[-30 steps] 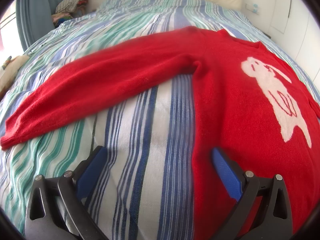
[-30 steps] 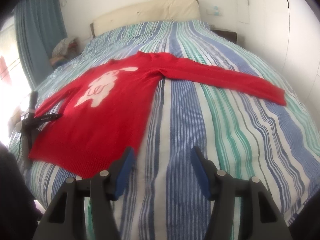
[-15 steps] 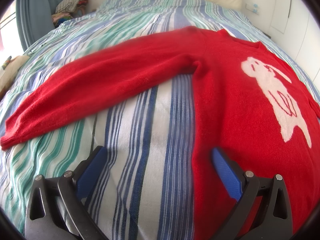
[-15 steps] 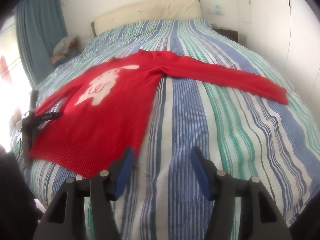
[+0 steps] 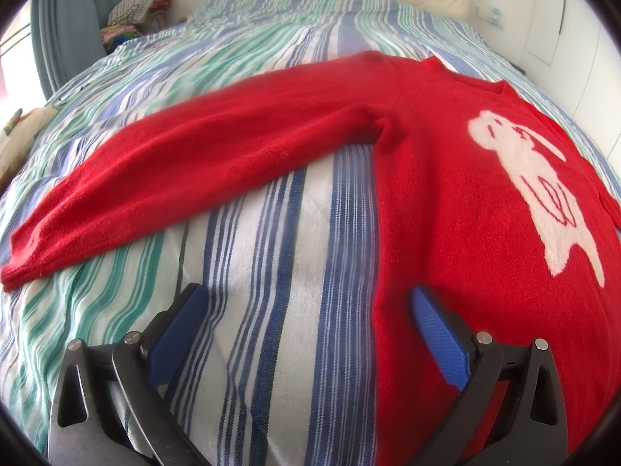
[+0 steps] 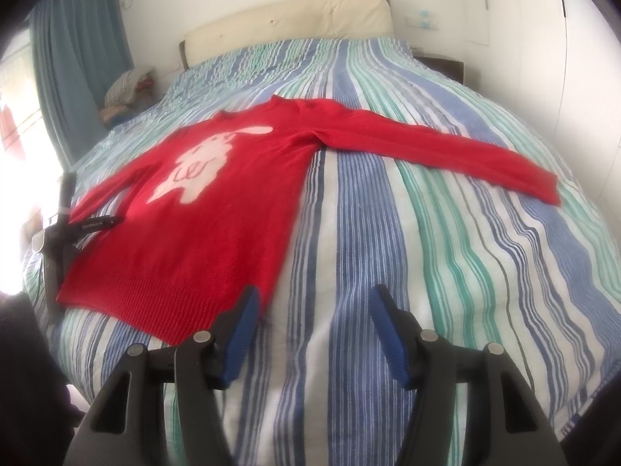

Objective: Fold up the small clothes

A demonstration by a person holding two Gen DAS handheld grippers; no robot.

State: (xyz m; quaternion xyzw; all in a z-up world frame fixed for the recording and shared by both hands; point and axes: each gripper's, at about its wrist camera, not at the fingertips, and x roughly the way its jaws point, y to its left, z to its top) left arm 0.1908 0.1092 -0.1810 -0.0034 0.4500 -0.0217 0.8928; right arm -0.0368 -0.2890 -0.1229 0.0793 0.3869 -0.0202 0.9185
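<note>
A red sweater (image 5: 446, 202) with a white rabbit on its front lies flat, face up, on the striped bed cover (image 5: 271, 349), both sleeves spread out sideways. My left gripper (image 5: 306, 295) hangs open low over the sweater's side edge below one armpit, one blue pad over red knit and the other over the cover, with nothing between them. In the right wrist view the sweater (image 6: 217, 225) fills the left half. My right gripper (image 6: 314, 297) is open and empty just right of the hem's near corner, above bare cover. The left gripper's black body (image 6: 93, 225) shows at the sweater's far side.
A cream headboard (image 6: 287, 15) closes the far end of the bed. A blue curtain (image 6: 73, 70) and a pile of clothes (image 6: 124, 89) stand at the far left, a dark nightstand (image 6: 442, 64) at the far right. The white wall runs close along the right.
</note>
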